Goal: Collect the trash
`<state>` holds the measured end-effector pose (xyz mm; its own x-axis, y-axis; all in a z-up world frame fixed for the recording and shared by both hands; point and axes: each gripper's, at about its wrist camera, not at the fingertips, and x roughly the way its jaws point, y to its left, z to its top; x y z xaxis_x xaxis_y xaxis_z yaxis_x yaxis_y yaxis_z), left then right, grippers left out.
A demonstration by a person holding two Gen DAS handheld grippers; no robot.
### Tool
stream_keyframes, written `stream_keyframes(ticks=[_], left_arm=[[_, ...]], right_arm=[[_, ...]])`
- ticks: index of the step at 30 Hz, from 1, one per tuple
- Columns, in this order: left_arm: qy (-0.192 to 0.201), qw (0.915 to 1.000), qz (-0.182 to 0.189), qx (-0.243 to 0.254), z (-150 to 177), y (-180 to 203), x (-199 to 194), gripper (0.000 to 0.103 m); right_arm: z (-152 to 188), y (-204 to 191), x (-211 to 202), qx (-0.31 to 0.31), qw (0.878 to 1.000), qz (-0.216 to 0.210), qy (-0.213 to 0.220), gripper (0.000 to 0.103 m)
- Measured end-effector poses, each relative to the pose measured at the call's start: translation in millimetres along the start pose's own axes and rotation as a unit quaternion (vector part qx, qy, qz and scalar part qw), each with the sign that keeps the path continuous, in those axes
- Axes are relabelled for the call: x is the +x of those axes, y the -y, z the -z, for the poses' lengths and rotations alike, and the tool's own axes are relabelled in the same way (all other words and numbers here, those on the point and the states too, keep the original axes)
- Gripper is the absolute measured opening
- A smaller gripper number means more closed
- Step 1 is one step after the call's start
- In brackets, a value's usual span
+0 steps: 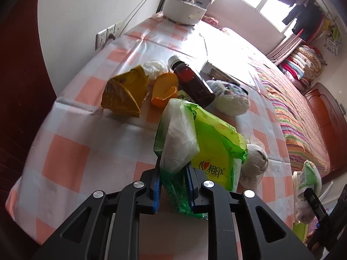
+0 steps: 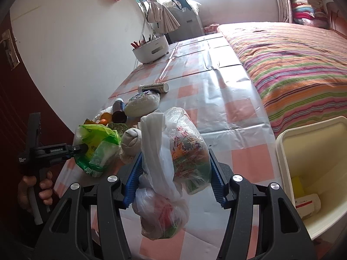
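Note:
My left gripper [image 1: 173, 173] is shut on a crumpled green plastic wrapper [image 1: 208, 143], which stands up from the checked tablecloth [image 1: 71, 151]. From the right wrist view, the left gripper [image 2: 76, 149] pinches the same green wrapper [image 2: 97, 145] at the left, with a person's hand [image 2: 32, 186] on its handle. My right gripper [image 2: 174, 171] is shut on a clear plastic bag [image 2: 164, 169] stuffed with printed wrappers, which hangs above the table's near edge. A cream bin [image 2: 282, 151] stands to the right of it, with a few items inside.
Behind the wrapper lie a brown bottle [image 1: 193, 80], an orange peel [image 1: 164, 88], a yellow cardboard piece [image 1: 123, 91] and white knitted bundles [image 1: 229, 99]. A white pot [image 2: 151, 49] stands at the table's far end. A striped bed [image 2: 292, 60] borders the table on the right.

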<state>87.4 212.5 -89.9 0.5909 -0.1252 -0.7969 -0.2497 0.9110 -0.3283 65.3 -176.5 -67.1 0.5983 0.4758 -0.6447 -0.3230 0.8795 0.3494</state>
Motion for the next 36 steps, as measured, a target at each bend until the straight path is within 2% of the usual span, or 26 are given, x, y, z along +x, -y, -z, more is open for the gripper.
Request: stream_keyframes(ticks=[9, 20, 28, 36], left_arm=[[0.034, 0.9983, 0.023, 0.042, -0.1, 35.0, -31.4, 0.018], [0.026, 0.9915, 0.074, 0.103, 6.6, 98.7, -34.5, 0.018], [0.016, 0.9817, 0.106, 0.157, 15.7, 155.9, -32.5, 0.018], [0.009, 0.9700, 0.132, 0.204, 26.6, 206.3, -32.1, 0.018]], right_arm=[[1.0, 20.5, -30.0, 0.018, 0.999, 0.020, 0.034, 0.055], [12.8, 74.9, -73.2, 0.067, 0.992, 0.081, 0.075, 0.055], [23.5, 113.6, -96.9, 0.102, 0.983, 0.122, 0.094, 0.055], [32.9, 138.0, -100.9, 0.125, 0.977, 0.144, 0.098, 0.056]])
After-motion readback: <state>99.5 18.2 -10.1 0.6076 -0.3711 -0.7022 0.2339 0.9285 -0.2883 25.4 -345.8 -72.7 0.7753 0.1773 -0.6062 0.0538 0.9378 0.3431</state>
